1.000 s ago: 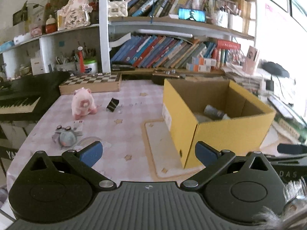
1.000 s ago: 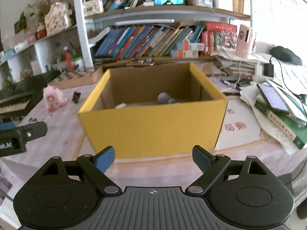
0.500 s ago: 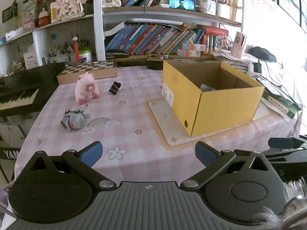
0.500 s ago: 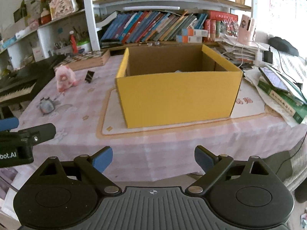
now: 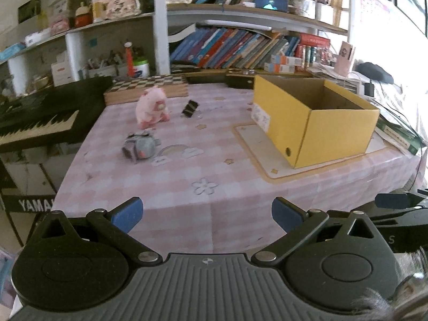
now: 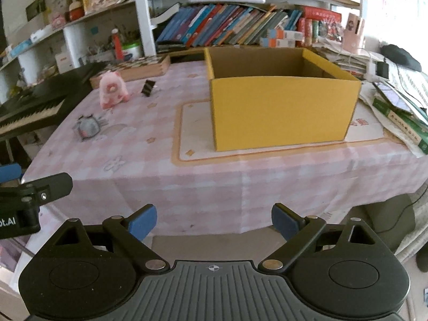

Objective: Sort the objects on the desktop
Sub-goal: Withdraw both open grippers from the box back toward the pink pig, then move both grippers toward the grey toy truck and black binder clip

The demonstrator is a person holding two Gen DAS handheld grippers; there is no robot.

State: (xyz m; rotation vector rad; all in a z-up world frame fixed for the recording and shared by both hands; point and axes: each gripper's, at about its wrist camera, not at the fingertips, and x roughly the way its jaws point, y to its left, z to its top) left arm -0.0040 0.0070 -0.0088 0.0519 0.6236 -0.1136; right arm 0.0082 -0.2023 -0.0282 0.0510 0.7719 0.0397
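A keyboard [image 5: 34, 123] sits left of the surface [image 5: 214, 160]. On the pink cloth lie a grey toy [image 5: 140, 147], a pink plush pig [image 5: 152, 107] and a black binder clip [image 5: 190, 108], well apart from the yellow box [image 5: 334, 125] standing at right. The left tool [image 5: 207, 211] and right tool [image 6: 214, 218] both hang wide open before the near edge, empty.

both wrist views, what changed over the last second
Both grippers pulled back from the table: the left gripper and right gripper, both open and empty, now sit off its near edge, so the yellow box looks farther away. The pink pig toy, grey toy and binder clip stayed put.
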